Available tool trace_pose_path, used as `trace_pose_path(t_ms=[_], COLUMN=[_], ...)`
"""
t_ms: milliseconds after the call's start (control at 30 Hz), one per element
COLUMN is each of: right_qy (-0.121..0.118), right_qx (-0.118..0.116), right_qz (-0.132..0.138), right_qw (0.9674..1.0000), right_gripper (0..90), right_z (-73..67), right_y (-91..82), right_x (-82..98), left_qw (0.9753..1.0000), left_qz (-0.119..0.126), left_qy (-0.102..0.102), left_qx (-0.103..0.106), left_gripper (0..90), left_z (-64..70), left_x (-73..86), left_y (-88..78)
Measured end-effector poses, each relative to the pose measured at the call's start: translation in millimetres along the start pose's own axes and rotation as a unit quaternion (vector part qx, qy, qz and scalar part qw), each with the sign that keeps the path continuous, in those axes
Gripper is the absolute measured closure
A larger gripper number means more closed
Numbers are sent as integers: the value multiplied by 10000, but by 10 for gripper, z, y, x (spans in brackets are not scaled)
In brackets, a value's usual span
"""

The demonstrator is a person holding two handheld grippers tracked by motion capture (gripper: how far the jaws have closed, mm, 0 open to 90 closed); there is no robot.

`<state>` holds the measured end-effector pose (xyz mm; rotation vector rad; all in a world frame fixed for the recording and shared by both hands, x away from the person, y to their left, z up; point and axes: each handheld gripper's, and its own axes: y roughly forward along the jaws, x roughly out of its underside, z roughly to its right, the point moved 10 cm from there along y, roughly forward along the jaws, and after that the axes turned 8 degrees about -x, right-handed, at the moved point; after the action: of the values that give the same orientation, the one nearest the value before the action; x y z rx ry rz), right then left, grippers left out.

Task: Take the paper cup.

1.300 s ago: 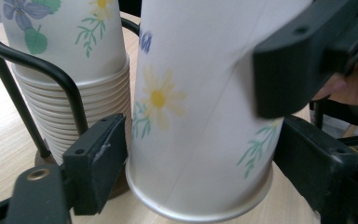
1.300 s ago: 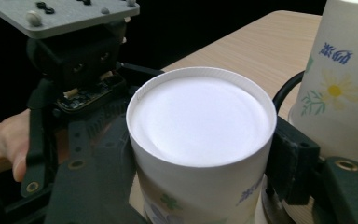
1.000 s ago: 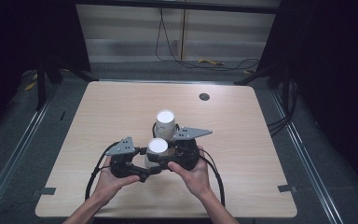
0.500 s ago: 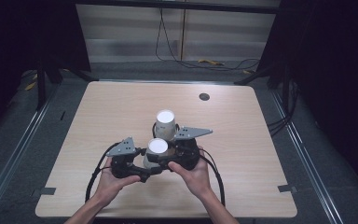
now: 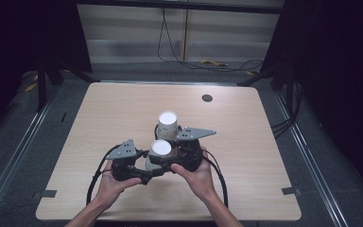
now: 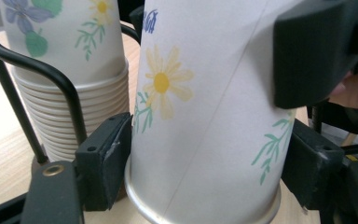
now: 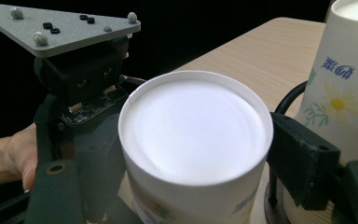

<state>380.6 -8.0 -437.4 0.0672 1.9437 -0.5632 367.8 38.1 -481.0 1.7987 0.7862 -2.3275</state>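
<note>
Left gripper (image 6: 200, 172) clamps the upturned paper cup (image 6: 205, 116) near its rim, above the table (image 5: 123, 109), just beside the cup stack (image 6: 70, 70). Right gripper (image 7: 191, 177) has just been opening; jaws flank the cup base, right pad apart. Light, thin-walled, crushable: grip gently, low at the rolled rim.

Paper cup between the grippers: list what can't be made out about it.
- Cup inside: the mouth faces down, and the left gripper view's bottom edge cuts its rim.
- Right gripper grip: its jaws have just been opening; in the right gripper view the cup hides one jaw's face.
- Stack of cups: too small to count in the high view, cut off in the left gripper view.
</note>
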Motion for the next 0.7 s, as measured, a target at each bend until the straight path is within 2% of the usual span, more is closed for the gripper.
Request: trace_pose_path(t_ms=[367,700], right_qy=[95,105], right_qx=[-42,-7], right_qz=[39,149], right_qw=[9999,9998], right_gripper=[211,213], right_z=[20,37], right_y=[-33,-148], right_x=[-17,-64], left_qw=[9996,9993], left_qz=[-244,-326], left_qy=[-140,-198], left_qx=[42,34], left_gripper=[246,247], left_z=[-55,-95], left_x=[63,83], left_y=[-17,-70])
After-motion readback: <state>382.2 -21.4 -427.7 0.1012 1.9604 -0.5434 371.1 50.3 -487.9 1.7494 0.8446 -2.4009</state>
